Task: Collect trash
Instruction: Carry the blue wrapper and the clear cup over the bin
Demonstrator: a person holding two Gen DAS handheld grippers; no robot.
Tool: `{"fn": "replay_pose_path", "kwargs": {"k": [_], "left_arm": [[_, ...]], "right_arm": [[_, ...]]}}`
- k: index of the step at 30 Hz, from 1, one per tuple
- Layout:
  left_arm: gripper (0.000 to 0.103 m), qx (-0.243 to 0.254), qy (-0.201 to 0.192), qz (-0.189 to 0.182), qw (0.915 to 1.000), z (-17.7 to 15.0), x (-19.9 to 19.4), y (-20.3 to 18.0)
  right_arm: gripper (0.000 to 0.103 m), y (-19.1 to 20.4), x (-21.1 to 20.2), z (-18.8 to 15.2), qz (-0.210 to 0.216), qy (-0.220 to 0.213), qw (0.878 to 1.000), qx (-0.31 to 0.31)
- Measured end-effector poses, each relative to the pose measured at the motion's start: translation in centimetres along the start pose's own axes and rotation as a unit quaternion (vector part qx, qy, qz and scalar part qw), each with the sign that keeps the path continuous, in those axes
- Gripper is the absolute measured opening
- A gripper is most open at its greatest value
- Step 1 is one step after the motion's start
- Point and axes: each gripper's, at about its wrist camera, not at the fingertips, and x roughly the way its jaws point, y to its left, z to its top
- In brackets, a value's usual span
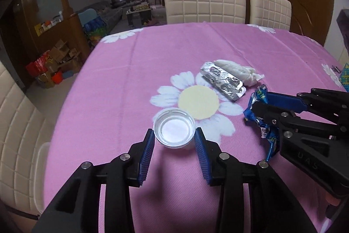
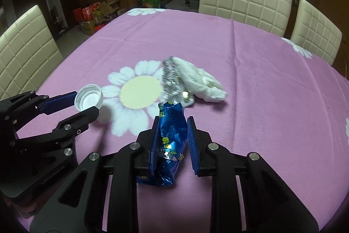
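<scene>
My left gripper [image 1: 174,134] is shut on a white plastic bottle cap [image 1: 174,131], open side up, held just above the pink flowered tablecloth [image 1: 130,71]; the left gripper [image 2: 87,105] and the cap [image 2: 89,98] also show in the right wrist view. My right gripper [image 2: 171,123] is shut on a crumpled blue foil wrapper [image 2: 171,141], which also shows in the left wrist view [image 1: 259,110]. A silver blister pack [image 1: 223,80] and a wadded white tissue [image 1: 237,71] lie together on the cloth beyond both grippers.
Cream padded chairs [image 1: 204,0] stand along the far side of the table, and one [image 2: 24,47] at the left. Cardboard boxes and red bags [image 1: 52,67] sit on the floor to the left. A patterned blue object [image 1: 344,75] lies at the table's right edge.
</scene>
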Motion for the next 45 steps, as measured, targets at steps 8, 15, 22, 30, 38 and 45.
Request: {"fn": "replay_pose_path", "kwargs": {"k": [8, 15, 22, 30, 38, 45], "left_arm": [[0.037, -0.029, -0.025, 0.038, 0.9986, -1.3, -3.0, 5.7], [0.037, -0.051, -0.037, 0.077, 0.9951, -3.0, -5.0, 10.5], [0.037, -0.078, -0.044, 0.103, 0.9906, -4.2, -6.2, 14.4], [0.037, -0.109, -0.043, 0.134, 0.9840, -5.8, -7.0, 18.8], [0.037, -0.146, -0.039, 0.167, 0.9743, -7.5, -7.8, 23.3], [0.037, -0.179, -0.033, 0.186, 0.9656, -8.7, -7.8, 26.5]], "right_arm": [[0.025, 7.9, -1.2, 1.7, 0.029, -0.023, 0.997, -0.067], [0.025, 13.9, -1.7, 3.0, 0.048, -0.037, 0.992, -0.112], [0.026, 19.3, -1.6, 4.1, 0.063, -0.043, 0.986, -0.152], [0.026, 24.5, -0.8, 5.3, 0.085, -0.051, 0.978, -0.184], [0.026, 29.0, 0.6, 5.8, 0.107, -0.052, 0.969, -0.215], [0.026, 32.1, 1.4, 5.9, 0.117, -0.050, 0.963, -0.236]]}}
